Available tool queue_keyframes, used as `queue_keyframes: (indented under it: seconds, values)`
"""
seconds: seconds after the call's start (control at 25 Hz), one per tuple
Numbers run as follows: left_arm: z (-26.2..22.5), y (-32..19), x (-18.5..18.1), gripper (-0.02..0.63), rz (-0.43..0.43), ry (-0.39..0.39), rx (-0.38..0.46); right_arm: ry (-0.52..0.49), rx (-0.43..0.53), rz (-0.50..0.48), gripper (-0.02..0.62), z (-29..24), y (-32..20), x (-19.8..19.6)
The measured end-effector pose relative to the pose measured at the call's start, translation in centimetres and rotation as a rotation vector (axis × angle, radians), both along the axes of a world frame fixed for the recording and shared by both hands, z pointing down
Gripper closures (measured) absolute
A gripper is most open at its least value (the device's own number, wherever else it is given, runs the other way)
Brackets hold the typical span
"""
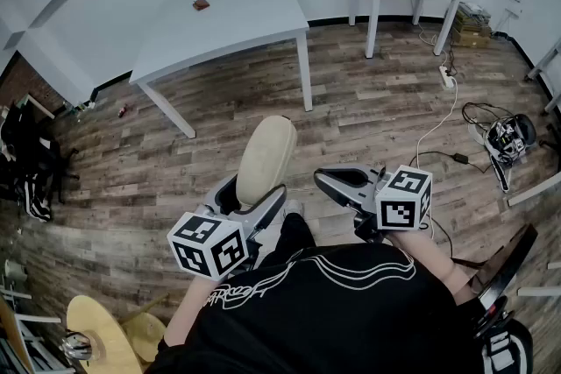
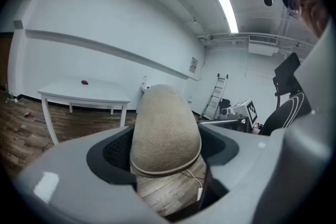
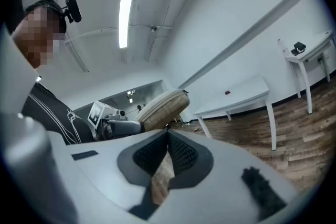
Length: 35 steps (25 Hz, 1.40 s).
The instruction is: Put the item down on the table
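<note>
Left gripper (image 1: 255, 204) holds beige slipper (image 1: 266, 158), long axis toward table (image 1: 237, 22).

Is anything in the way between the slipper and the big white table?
Nothing visible. The left tool holds the beige slipper, and only wooden floor lies between it and the big white table.

The head view looks steeply down from above the person onto the wood floor (image 1: 377, 101), with the white tabletop (image 1: 228, 22) at upper left. The cameras on the left claw (image 2: 167, 148) and right claw (image 3: 168, 135) sit close behind their jaws, looking low across the room. All three views share that tabletop.
</note>
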State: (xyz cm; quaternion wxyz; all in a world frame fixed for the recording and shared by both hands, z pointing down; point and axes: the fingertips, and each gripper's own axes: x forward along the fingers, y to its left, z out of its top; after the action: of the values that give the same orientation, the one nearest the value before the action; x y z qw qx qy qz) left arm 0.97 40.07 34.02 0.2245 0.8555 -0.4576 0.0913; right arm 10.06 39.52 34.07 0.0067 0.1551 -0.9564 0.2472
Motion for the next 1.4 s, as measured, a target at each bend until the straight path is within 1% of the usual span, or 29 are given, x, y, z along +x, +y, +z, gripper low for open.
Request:
queue_keyframes:
  seconds: [0.16, 0.32, 0.44, 0.6, 0.76, 0.84, 0.96, 1.2, 1.4]
  values:
    - [1.7, -6.1, -2.1, 0.235, 0.007, 0.007, -0.014, 0.001, -0.018, 0.016, 0.588, 1.7, -6.1, -2.0]
    - [3.0, -13.8, -5.1, 0.235, 0.01, 0.008, -0.034, 0.005, -0.044, 0.025, 0.588, 3.0, -13.8, -4.9]
    - [3.6, -20.7, -8.1, 0.235, 0.014, 0.005, -0.05, 0.001, -0.069, 0.039, 0.588, 3.7, -20.8, -7.7]
    - [3.4, -30.8, -12.9, 0.235, 0.008, 0.006, -0.073, 0.002, -0.079, 0.041, 0.588, 3.0, -30.6, -12.1]
    - [2.9, -38.1, -16.4, 0.235, 0.001, 0.013, -0.071, 0.007, -0.071, 0.055, 0.588, 2.7, -37.7, -15.1]
    - [2.7, -40.7, -17.4, 0.235, 0.007, 0.014, -0.057, 0.012, -0.065, 0.063, 0.588, 2.6, -40.1, -16.0]
    - [2.8, -43.3, -17.8, 0.235, 0.015, 0.013, -0.041, 0.031, -0.057, 0.069, 0.588, 2.8, -42.4, -16.5]
    - [3.5, -46.7, -17.1, 0.235, 0.014, 0.012, -0.025, 0.056, -0.05, 0.079, 0.588, 3.7, -45.2, -15.3]
    - [4.2, -50.3, -16.5, 0.235, 0.007, -0.006, -0.041, 0.033, -0.075, 0.082, 0.588, 4.6, -49.2, -14.6]
